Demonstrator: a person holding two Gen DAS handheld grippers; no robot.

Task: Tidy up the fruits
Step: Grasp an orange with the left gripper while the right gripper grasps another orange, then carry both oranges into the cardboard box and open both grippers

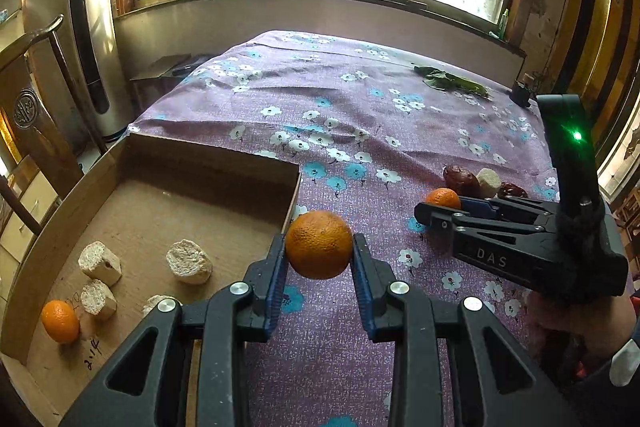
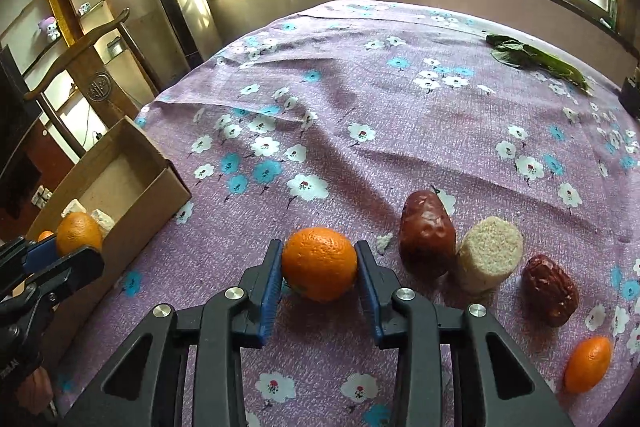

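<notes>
The right gripper point(image 1: 430, 213) carries the raised letters "DAS" on its black body, and a green light glows on its upright handle. Handwriting in black pen sits on the floor of the cardboard box point(image 1: 120, 155) near its 6 o'clock edge — the marks are not clearly legible.

The left gripper point(image 1: 319, 247) is clenched on a mandarin point(image 1: 319, 244), blue pads pressing both flanks; the fruit hangs above the purple floral cloth point(image 1: 360, 107), just off the box's near right corner, roughly round with no clear long axis. The right gripper, seen in its own view point(image 2: 319, 263), grasps a second mandarin point(image 2: 319, 263) that sits low at the cloth, pads against its sides.

At 3 o'clock from that fruit lie a red date point(image 2: 427, 233), long axis running 12 to 6, a pale cylindrical chunk point(image 2: 489, 254) standing on end and touching it, and a second date point(image 2: 552, 290) tilted from 11 to 5. At 4 o'clock a small oval mandarin point(image 2: 588, 364) points from 1 to 7.

Inside the box — several pale chunks point(image 1: 189, 261) and one mandarin point(image 1: 60, 321) at its 7 o'clock corner.
</notes>
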